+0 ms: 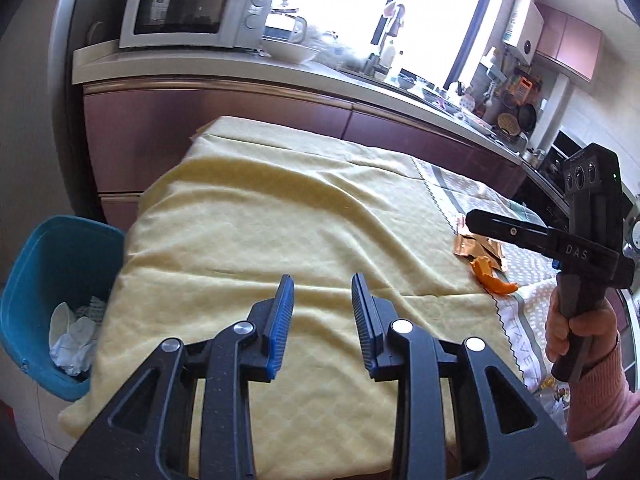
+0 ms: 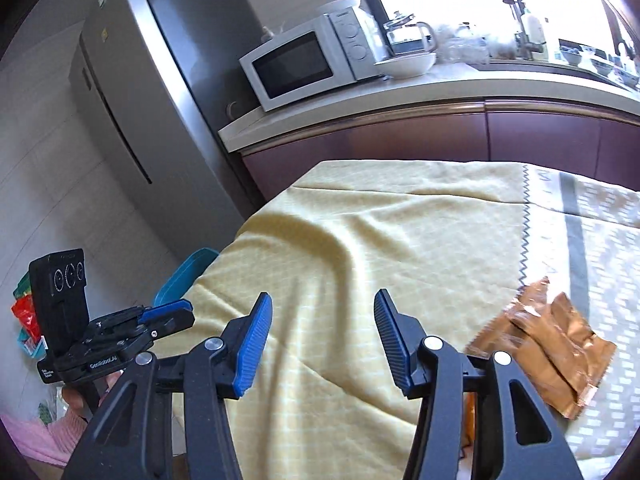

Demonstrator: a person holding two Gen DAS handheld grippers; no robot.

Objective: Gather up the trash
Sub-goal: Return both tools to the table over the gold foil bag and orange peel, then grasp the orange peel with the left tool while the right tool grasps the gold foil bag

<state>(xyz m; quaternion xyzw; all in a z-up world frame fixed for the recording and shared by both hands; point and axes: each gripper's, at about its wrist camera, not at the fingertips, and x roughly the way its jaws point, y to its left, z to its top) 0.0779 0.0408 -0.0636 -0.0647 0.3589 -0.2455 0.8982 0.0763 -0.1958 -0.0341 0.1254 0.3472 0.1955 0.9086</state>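
A crumpled copper-brown foil wrapper (image 2: 548, 344) lies on the patterned cloth at the right of the table; in the left wrist view the wrapper (image 1: 480, 250) sits beside an orange peel piece (image 1: 492, 276). A blue bin (image 1: 24, 280) stands below the table's left edge, with crumpled white paper (image 1: 74, 336) inside. My left gripper (image 1: 322, 284) hovers open over the yellow cloth (image 1: 280, 220), nothing between its blue pads. My right gripper (image 2: 323, 300) is also open and empty, left of the wrapper. In the left wrist view the right gripper (image 1: 476, 218) hangs just above the wrapper.
A kitchen counter (image 1: 224, 68) runs behind the table with a microwave (image 1: 192, 8), a white bowl (image 1: 290, 50) and a glass kettle. A grey fridge (image 2: 160, 80) stands at the left. A hand in a pink sleeve (image 1: 600, 364) holds the right gripper. Coloured packets (image 2: 26, 312) lie on the floor.
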